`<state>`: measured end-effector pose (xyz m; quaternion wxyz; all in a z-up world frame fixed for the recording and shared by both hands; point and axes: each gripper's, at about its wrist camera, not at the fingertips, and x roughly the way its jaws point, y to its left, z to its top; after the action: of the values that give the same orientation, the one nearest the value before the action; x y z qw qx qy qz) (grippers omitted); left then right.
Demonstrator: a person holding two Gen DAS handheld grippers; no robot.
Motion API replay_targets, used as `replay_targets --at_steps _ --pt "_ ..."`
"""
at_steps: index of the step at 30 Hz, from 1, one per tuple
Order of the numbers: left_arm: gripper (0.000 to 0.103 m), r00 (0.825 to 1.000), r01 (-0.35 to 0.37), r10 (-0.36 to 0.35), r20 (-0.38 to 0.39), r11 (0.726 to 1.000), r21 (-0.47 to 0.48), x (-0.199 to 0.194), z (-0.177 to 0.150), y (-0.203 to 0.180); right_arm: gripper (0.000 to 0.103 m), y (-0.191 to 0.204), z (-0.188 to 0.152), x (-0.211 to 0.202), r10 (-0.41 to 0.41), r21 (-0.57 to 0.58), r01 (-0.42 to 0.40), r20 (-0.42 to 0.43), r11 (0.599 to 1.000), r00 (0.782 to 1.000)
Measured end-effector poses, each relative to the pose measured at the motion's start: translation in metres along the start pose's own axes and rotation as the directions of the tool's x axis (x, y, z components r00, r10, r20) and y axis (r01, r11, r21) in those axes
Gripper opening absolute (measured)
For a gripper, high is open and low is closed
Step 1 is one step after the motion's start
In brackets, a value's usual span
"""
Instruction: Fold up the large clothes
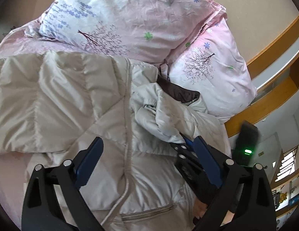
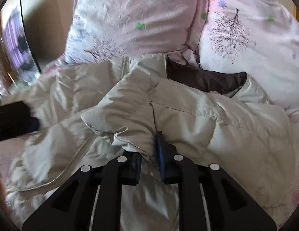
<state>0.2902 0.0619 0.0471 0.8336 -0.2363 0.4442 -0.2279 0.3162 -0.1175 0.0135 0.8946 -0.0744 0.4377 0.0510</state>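
1. Gripper work first: my right gripper [image 2: 149, 154] had a bunched fold of the cream puffer jacket [image 1: 59, 100] between its blue pads [image 2: 160, 154], close together with the cloth pinched in the narrow gap, though the grip looked light. I judged this hold served to carry the folded-in sleeve part across the body of the jacket.

2. Bed [image 1: 7, 173] came largest in the scene. It carried the jacket, which lay spread across the pink sheet, so I had a soft, broad surface for folding.

3. Two flowered pillows [image 1: 141, 15] sat just beyond the jacket's far edge, touching it. They limited how far the jacket could be pushed that way.

4. Next, the jacket itself lay front side up with its long seam running toward me, and its brown lining [image 2: 207, 80] showed near the pillows where the collar end had turned over. The sleeve [image 2: 128, 104] was heaped on the middle, not yet flat.

5. My left gripper [image 1: 149, 154] hung over the jacket's lower half with its fingers spread wide and nothing between them. I judged it was free to press down or take the next edge.

6. Smallest, a pocket slit [image 1: 147, 211] lay near my left gripper, showing the hem end was closest to me.
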Motion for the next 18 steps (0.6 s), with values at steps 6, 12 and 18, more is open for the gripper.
replay_targets --at_steps 6,12,18 --pt "0.094 0.999 -0.009 0.008 0.033 1.0 0.015 -0.02 0.002 0.011 0.067 0.016 -0.006 -0.001 0.021 -0.118 -0.027 -0.05 0.993 0.999" --pt "0.094 0.99 -0.082 0.079 0.114 0.996 0.021 -0.06 -0.001 0.032 0.082 0.02 0.002 -0.041 0.196 -0.082 -0.19 0.078 0.978 0.977" --pt "0.094 0.968 -0.183 0.181 0.175 0.983 -0.01 -0.11 -0.014 0.068 0.046 -0.015 0.021 -0.028 0.274 0.131 -0.282 0.076 0.95 0.959"
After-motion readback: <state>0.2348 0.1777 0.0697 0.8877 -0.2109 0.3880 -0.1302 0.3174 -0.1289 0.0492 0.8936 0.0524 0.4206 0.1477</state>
